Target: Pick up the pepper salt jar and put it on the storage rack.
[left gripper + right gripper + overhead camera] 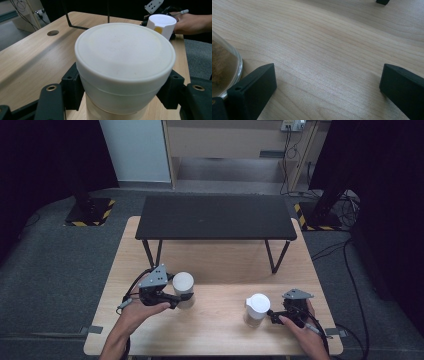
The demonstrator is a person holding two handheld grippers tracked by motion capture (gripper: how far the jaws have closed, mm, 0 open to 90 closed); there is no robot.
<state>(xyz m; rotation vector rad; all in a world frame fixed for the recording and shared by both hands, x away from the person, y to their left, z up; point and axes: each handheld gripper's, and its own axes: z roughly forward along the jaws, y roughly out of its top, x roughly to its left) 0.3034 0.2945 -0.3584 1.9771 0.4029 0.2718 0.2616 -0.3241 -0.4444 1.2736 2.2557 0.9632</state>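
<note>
A white-lidded jar (183, 285) is at the left of the wooden table (220, 265), with my left gripper (181, 299) shut on it. In the left gripper view the black jaws press both sides of the wide white lid (125, 57), above a cream body (110, 113). At the right is a second jar with a white pour lid (257, 306), also seen across the table (162, 23). My right gripper (276, 316) sits just right of it, low over the table. Its jaws (327, 82) stand wide open over bare wood. The jar's glass wall (224, 70), with brown contents, is outside its left jaw.
A low black shelf on thin legs (215, 217) spans the far half of the table. A round cable hole (52, 32) is in the tabletop. Grey floor, cables and dark stands surround the table.
</note>
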